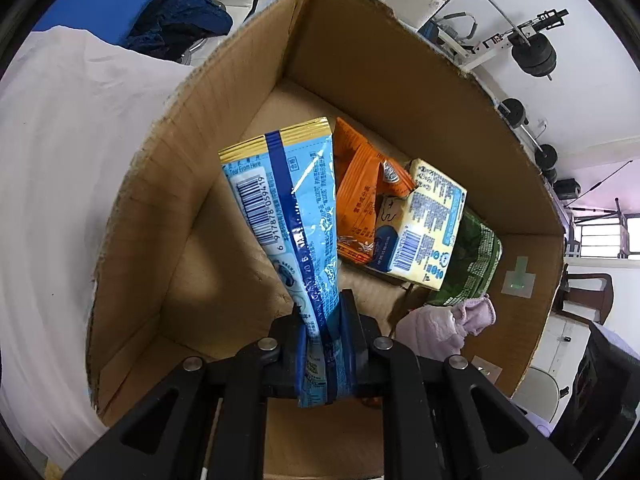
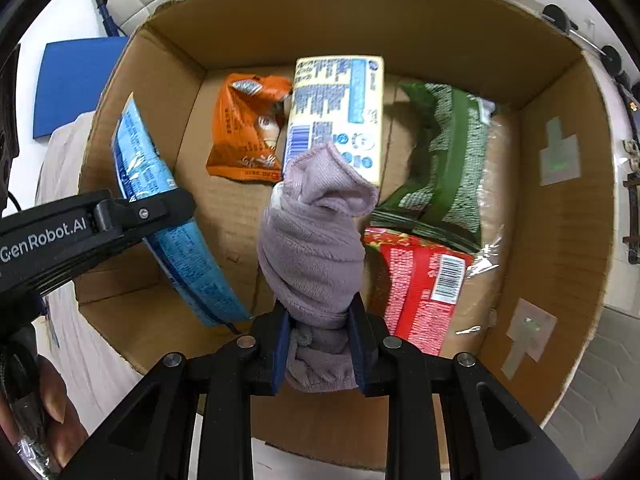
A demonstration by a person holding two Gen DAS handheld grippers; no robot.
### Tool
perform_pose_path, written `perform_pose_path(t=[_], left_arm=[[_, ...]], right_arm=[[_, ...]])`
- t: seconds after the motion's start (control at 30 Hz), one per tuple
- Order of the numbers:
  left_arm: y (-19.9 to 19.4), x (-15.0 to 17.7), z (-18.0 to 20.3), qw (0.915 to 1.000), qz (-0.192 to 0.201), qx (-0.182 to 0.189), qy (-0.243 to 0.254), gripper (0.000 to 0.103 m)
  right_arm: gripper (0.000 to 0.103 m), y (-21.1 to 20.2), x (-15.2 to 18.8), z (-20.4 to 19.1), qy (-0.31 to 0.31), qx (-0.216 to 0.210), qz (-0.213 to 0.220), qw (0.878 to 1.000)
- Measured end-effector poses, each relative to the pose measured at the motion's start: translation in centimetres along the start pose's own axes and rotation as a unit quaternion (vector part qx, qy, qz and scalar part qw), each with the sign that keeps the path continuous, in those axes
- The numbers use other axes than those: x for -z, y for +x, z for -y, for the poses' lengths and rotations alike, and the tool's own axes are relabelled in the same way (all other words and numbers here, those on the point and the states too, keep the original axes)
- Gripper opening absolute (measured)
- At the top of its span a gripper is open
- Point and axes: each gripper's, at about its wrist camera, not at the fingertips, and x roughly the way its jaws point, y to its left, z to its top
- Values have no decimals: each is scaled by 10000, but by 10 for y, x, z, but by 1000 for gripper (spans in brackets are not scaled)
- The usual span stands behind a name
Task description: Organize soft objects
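Both grippers hang over the cardboard box (image 2: 560, 208) for release inside it: the left gripper (image 1: 326, 344) has its jaws clamped on the blue snack pouch (image 1: 292, 200), and the right gripper (image 2: 320, 344) has its jaws clamped on the rolled lilac towel (image 2: 316, 240).

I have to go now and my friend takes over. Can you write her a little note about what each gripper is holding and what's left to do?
Left hand-held gripper: shut on the blue packet, hanging over the box.
Right hand-held gripper: shut on the purple cloth, also over the box.
Already in the box: orange packet, yellow pack, green bag, red packet.
Left to do: probably lower and let go of both.
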Motion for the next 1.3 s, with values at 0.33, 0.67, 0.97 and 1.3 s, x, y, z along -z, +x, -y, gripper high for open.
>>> perform_pose_path(t=[0.33, 0.67, 0.97, 1.3], left_arm=[[-8, 2, 2, 9986, 24, -511, 115, 34], [-36, 27, 18, 9870, 651, -1134, 930, 83], [-41, 48, 21, 9735, 936, -1518, 1434, 102], [-86, 75, 31, 9637, 1420, -1447, 1737, 103]], right_arm=[[59, 14, -7, -4, -84, -16, -245, 9997], [82, -7, 0, 9, 156, 530, 91, 9984], [102, -21, 21, 27, 517, 758, 402, 9950], [103, -77, 47, 33, 817, 898, 896, 9885]])
